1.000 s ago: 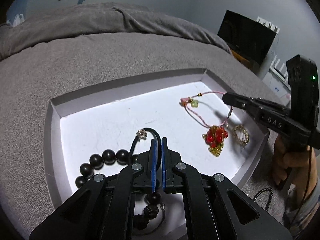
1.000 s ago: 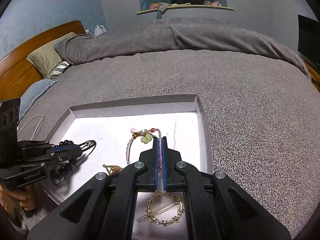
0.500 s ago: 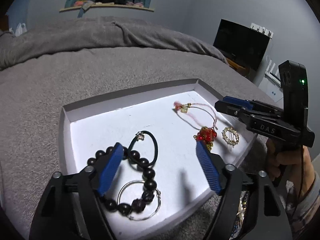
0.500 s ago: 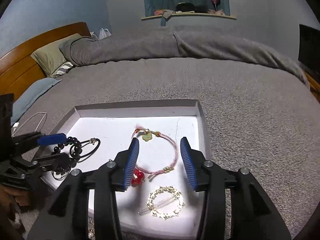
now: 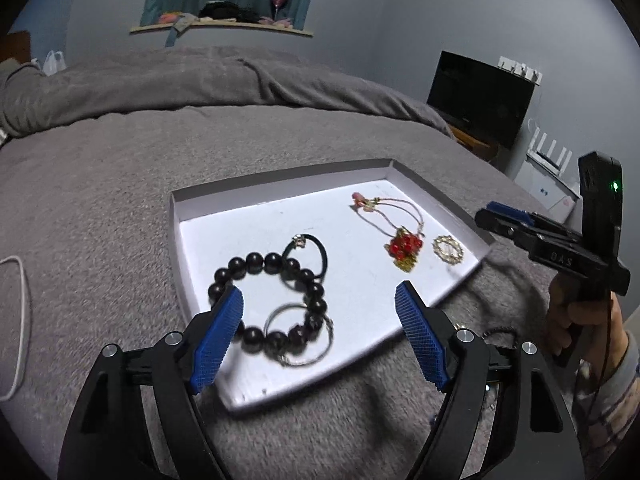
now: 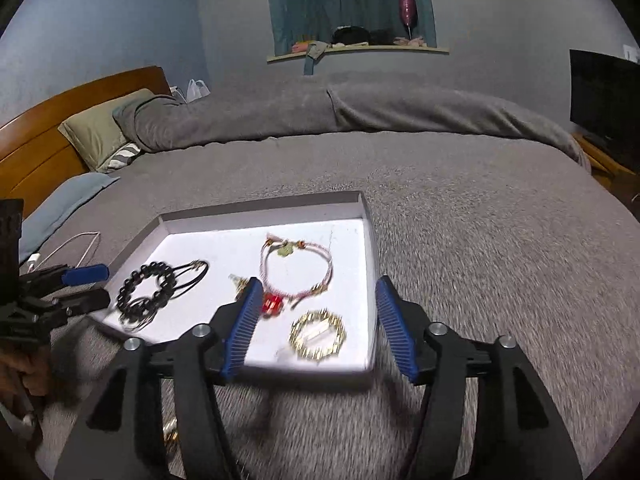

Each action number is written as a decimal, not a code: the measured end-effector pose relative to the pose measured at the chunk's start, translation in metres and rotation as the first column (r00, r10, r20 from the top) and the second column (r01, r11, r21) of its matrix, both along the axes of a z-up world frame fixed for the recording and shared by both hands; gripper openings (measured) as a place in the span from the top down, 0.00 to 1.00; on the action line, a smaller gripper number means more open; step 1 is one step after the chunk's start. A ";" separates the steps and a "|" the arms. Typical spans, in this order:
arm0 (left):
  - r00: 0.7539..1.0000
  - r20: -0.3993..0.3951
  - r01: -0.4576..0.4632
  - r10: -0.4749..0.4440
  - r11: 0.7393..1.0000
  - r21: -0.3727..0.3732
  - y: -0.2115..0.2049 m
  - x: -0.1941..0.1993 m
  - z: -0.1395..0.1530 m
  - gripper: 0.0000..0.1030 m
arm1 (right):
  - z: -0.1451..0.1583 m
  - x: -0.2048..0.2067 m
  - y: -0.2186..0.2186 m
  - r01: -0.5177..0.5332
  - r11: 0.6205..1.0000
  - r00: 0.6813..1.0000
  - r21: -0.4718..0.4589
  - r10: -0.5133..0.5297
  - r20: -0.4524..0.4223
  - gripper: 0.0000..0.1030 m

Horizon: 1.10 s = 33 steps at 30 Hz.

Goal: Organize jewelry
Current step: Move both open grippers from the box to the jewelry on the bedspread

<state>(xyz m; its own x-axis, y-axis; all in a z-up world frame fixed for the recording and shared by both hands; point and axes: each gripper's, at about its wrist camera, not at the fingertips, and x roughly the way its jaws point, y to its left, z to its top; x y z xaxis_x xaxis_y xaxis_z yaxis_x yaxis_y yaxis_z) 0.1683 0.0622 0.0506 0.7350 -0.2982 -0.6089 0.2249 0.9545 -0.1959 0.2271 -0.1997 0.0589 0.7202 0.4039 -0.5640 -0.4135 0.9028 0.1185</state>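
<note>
I read this as the gap between placements. My left gripper stands released with nothing between its blue pads, and its jaws have just been opening. The black bead bracelet lies just ahead of its left pad on the floor of the white tray, looped with a black hair tie and a thin silver ring. My right gripper is released too, its jaws also just opening and holding nothing. Ahead of it lie the pink cord bracelet with its red charm, and the gold round clip between the pads but lower, on the tray.

Some small pieces seem to rest on the grey bed below my grippers, too blurred to name. I judge the next move is fetching one and carrying it into a bare patch of tray.
</note>
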 end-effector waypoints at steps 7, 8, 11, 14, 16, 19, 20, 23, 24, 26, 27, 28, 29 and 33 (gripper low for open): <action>1.000 0.015 -0.006 0.007 1.000 -0.030 -0.008 -0.036 -0.001 0.22 | -0.011 -0.043 -0.010 -0.027 0.998 1.000 -0.049 0.027 -0.004 0.41; 1.000 0.014 -0.004 0.005 1.000 -0.029 -0.010 -0.042 -0.002 0.22 | -0.012 -0.047 -0.011 -0.029 0.998 1.000 -0.053 0.028 -0.003 0.41; 1.000 0.012 0.003 -0.003 1.000 -0.020 -0.016 -0.055 -0.008 0.22 | -0.015 -0.056 -0.019 -0.024 0.999 1.000 -0.044 0.023 -0.013 0.40; 1.000 -0.003 -0.009 0.009 1.000 -0.030 -0.016 -0.070 -0.017 0.22 | -0.021 -0.066 -0.028 0.000 1.000 1.000 -0.029 -0.001 -0.029 0.40; 1.000 0.012 0.001 -0.001 1.000 -0.030 -0.018 -0.080 -0.017 0.22 | -0.022 -0.074 -0.032 0.004 1.000 1.000 -0.018 -0.004 -0.028 0.39; 0.999 0.037 0.038 -0.037 0.999 -0.019 -0.028 -0.091 -0.015 0.19 | -0.020 -0.083 -0.032 -0.009 0.999 1.000 -0.031 0.009 -0.001 0.33; 0.998 0.036 0.046 -0.045 0.999 -0.009 -0.032 -0.091 -0.017 0.19 | -0.020 -0.086 -0.031 -0.018 0.999 1.000 -0.033 0.018 -0.001 0.32; 0.997 0.008 0.081 -0.082 0.996 0.027 -0.047 -0.089 -0.025 0.18 | -0.022 -0.087 -0.031 -0.032 0.999 0.999 -0.032 0.032 -0.011 0.32; 0.996 -0.005 0.094 -0.094 0.995 0.043 -0.053 -0.088 -0.028 0.18 | -0.022 -0.088 -0.032 -0.035 0.999 0.999 -0.029 0.035 -0.014 0.32; 0.994 -0.018 0.109 -0.109 0.992 0.065 -0.060 -0.087 -0.032 0.18 | -0.022 -0.087 -0.034 -0.039 0.999 0.999 -0.020 0.038 -0.028 0.31; 0.993 -0.023 0.117 -0.115 0.990 0.075 -0.064 -0.087 -0.033 0.18 | -0.023 -0.086 -0.034 -0.039 0.999 0.999 -0.021 0.039 -0.033 0.31; 0.993 -0.025 0.120 -0.118 0.990 0.080 -0.065 -0.087 -0.033 0.18 | -0.023 -0.086 -0.034 -0.041 0.999 0.999 -0.023 0.040 -0.037 0.31; 0.992 -0.029 0.126 -0.124 0.989 0.084 -0.066 -0.086 -0.034 0.18 | -0.024 -0.086 -0.033 -0.045 0.999 0.998 -0.026 0.044 -0.040 0.31; 0.989 -0.049 0.142 -0.138 0.986 0.085 -0.068 -0.084 -0.037 0.18 | -0.027 -0.085 -0.026 -0.063 0.996 0.997 -0.058 0.060 -0.052 0.30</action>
